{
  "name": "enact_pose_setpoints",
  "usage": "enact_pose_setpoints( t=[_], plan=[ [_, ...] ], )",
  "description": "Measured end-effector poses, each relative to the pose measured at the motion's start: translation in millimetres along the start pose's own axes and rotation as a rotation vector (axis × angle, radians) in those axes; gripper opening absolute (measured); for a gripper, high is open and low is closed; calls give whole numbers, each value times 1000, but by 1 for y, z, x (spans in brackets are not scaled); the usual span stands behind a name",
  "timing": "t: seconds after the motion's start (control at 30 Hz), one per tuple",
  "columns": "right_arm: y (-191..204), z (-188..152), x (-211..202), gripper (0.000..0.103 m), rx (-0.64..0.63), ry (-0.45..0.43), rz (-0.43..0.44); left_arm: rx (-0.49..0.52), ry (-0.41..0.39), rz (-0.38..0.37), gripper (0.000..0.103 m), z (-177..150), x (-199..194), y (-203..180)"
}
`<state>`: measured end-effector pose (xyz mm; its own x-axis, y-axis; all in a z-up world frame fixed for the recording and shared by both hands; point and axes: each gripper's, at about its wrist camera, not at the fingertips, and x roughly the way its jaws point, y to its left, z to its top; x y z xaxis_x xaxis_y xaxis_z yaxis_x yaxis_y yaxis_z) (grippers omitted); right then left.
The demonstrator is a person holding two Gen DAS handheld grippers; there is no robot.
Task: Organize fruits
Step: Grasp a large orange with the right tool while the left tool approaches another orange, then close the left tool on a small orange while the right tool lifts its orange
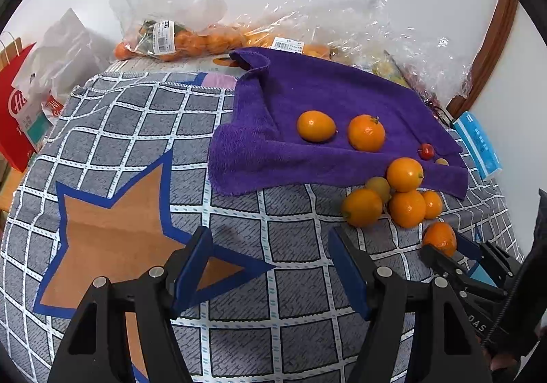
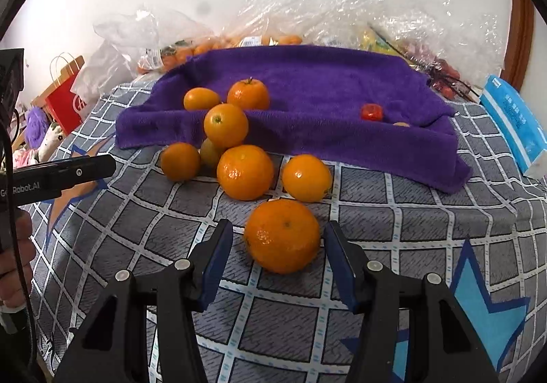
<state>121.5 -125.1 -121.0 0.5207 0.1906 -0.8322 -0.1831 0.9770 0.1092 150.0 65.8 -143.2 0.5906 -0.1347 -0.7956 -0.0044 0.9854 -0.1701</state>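
A large mandarin (image 2: 282, 236) lies on the grey checked cloth (image 2: 427, 212) between the fingers of my right gripper (image 2: 278, 227). Narrow gaps show on both sides, so the jaws stand open around it. Behind it is a heap of several oranges (image 2: 244, 171) at the front edge of a purple towel (image 2: 307, 82). Two oranges (image 1: 316, 126) and a small red tomato (image 1: 426, 151) rest on the towel (image 1: 324, 92). My left gripper (image 1: 270, 236) hangs open over the star-patterned cloth (image 1: 239, 307), left of the heap (image 1: 407, 208), with nothing between its fingers.
Clear plastic bags of oranges (image 1: 177, 41) and crumpled film (image 1: 393, 34) line the back by the white wall. A red paper bag (image 1: 13, 109) stands at the left. At the right edge lies a blue tissue pack (image 2: 512, 123). A hand (image 2: 17, 246) holds the left gripper's body.
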Motion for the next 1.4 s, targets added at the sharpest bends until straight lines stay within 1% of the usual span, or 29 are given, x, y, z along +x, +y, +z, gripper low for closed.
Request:
enact_pose_setpoints(
  t=[0.07, 0.27, 0.4, 0.57, 0.67, 0.73, 0.77, 0.9, 1.07, 1.1, 1.13, 1.27, 1.4],
  plan=[
    [0, 1, 2, 44, 0, 7, -11, -1, -9, -3, 69, 0, -2, -1],
    [-8, -3, -4, 43, 11, -12, 10, 54, -11, -33, 69, 1, -3, -22],
    [-19, -6, -16, 43, 16, -53, -15, 96, -2, -44, 69, 3, 1, -41],
    [-34, -11, -31, 43, 31, -109, -66, 113, 28, -71, 68, 8, 19, -60],
    [-38, -14, -35, 43, 28, -124, -81, 110, 35, -76, 62, 9, 28, -66],
    [-40, -16, -35, 43, 32, -126, -68, 107, 33, -76, 60, 9, 31, -68],
    [-41, -16, -36, 43, 36, -128, -60, 111, 27, -75, 58, 9, 32, -69],
    [-42, -16, -34, 43, 44, -123, -54, 116, 3, -80, 54, 8, 34, -69],
    [-41, -15, -30, 43, 37, -105, -65, 86, 2, -125, 40, 12, 42, -68],
    [-41, -16, -30, 43, 36, -106, -64, 83, -1, -128, 38, 11, 42, -67],
    [-41, -16, -30, 43, 34, -107, -62, 82, -7, -127, 35, 11, 43, -67],
    [-41, -17, -30, 43, 41, -109, -71, 81, -24, -133, 35, 9, 39, -65],
    [-43, -18, -36, 43, 52, -137, -79, 89, -55, -125, 34, 8, 33, -67]
  ],
)
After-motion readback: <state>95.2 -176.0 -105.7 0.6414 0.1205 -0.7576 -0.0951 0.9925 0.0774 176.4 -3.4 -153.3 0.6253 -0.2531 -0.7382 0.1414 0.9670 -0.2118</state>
